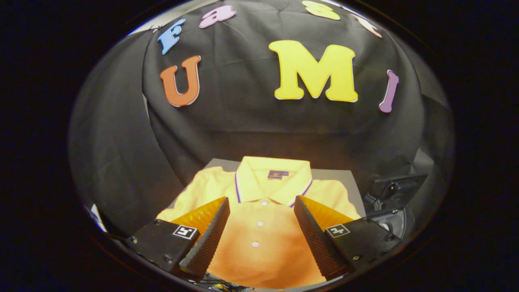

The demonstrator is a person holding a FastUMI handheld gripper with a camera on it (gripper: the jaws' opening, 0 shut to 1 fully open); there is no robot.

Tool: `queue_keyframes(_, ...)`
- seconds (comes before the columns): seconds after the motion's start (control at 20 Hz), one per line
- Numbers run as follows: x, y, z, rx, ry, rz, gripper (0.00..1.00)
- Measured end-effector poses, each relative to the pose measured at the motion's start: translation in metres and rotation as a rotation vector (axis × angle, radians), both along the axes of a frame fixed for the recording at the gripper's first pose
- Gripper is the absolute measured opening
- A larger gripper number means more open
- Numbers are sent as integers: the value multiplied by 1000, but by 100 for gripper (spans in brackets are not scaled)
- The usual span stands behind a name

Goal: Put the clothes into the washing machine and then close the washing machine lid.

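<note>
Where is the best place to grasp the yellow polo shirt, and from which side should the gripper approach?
Probably the button placket of the polo shirt, from above. The shirt lies flat, collar away, so no edge stands up. The open gripper already straddles the placket; pinching there gathers a fold.

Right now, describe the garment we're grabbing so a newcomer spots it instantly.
On the grey board before the black cloth wall lies a yellow polo shirt, flat, between the open gripper fingers. Its striped collar and white buttons mark it out.

The gripper view looks forward and slightly down, close over a yellow shirt [259, 211], toward the booth wall.
</note>
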State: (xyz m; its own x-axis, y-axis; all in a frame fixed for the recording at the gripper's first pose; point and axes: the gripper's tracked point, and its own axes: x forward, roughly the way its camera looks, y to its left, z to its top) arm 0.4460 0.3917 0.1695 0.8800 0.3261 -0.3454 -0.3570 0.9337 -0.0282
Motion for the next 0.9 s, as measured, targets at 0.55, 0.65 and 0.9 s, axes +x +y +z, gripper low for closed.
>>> queue_keyframes(0.55,6,-2,-50,-49,169,-52,97)
queue_keyframes(0.65,6,-3,-50,-57,176,-68,96)
queue_keyframes(0.9,7,-4,-52,-89,177,-58,92)
